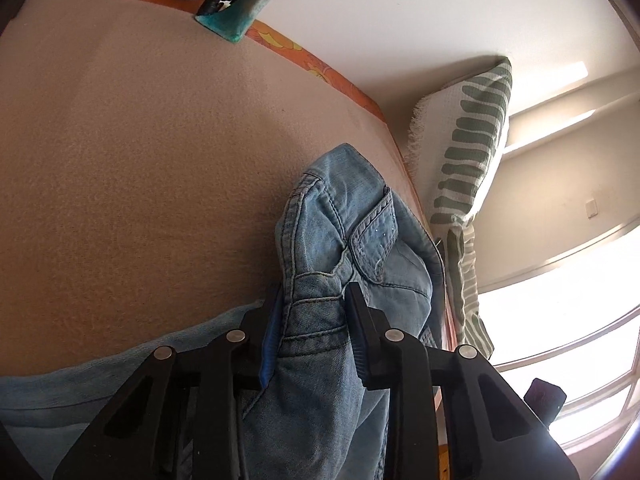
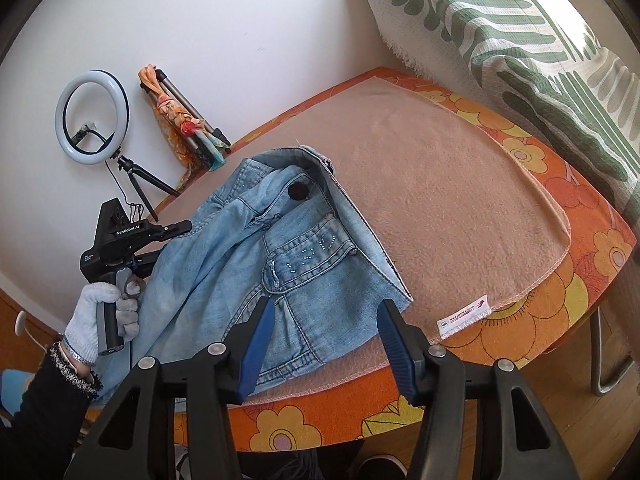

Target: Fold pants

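Light blue denim pants (image 2: 248, 248) lie crumpled on a beige fleece mat (image 2: 440, 200), with the button and a studded pocket facing up. In the left wrist view my left gripper (image 1: 308, 300) is shut on a bunched seam of the pants (image 1: 340, 208), which rise between its fingers. From the right wrist view that left gripper (image 2: 160, 232) is at the pants' far left side, held by a white-gloved hand (image 2: 100, 312). My right gripper (image 2: 326, 304) is open, its blue pads (image 2: 260, 340) on either side of the pants' near edge without pressing it.
The mat covers a table with an orange flowered cloth (image 2: 560, 280). A green-striped cushion (image 2: 520, 40) leans at the right. A ring light (image 2: 92, 118) and a tripod wrapped in a scarf (image 2: 180, 120) stand by the white wall. A bright window (image 1: 560, 300) lies beyond the table.
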Available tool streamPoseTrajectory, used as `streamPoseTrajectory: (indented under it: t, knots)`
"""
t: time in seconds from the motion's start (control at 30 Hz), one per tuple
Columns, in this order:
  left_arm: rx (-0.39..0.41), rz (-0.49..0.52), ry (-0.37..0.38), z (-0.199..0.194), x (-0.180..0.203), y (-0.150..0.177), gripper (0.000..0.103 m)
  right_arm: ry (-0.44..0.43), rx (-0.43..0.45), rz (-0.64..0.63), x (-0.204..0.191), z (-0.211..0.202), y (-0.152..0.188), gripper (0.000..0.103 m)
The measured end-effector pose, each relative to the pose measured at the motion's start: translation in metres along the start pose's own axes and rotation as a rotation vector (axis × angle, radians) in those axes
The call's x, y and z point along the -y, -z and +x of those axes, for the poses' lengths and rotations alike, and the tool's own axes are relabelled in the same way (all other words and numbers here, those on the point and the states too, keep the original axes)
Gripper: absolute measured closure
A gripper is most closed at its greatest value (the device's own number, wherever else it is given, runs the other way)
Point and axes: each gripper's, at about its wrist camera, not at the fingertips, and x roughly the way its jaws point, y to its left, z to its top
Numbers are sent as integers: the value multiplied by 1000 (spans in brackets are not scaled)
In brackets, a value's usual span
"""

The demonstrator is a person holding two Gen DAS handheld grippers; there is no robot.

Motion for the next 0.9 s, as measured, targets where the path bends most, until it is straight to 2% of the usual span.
streamPoseTrajectory:
  t: [0.2, 0.4, 0.67, 0.9]
  knots:
    - [19, 132, 39, -13, 36, 12, 86, 6, 8, -23, -7, -3, -2, 57]
    - [-34, 290, 76, -14, 84, 45, 86, -31, 29, 0, -7, -4, -7, 57]
    - [-198, 504, 73, 5, 129, 114, 86, -145, 65, 139, 19, -7, -10, 57]
    - [-323, 606, -12, 29, 135, 143, 86, -289, 96, 304, 52, -14, -9, 50]
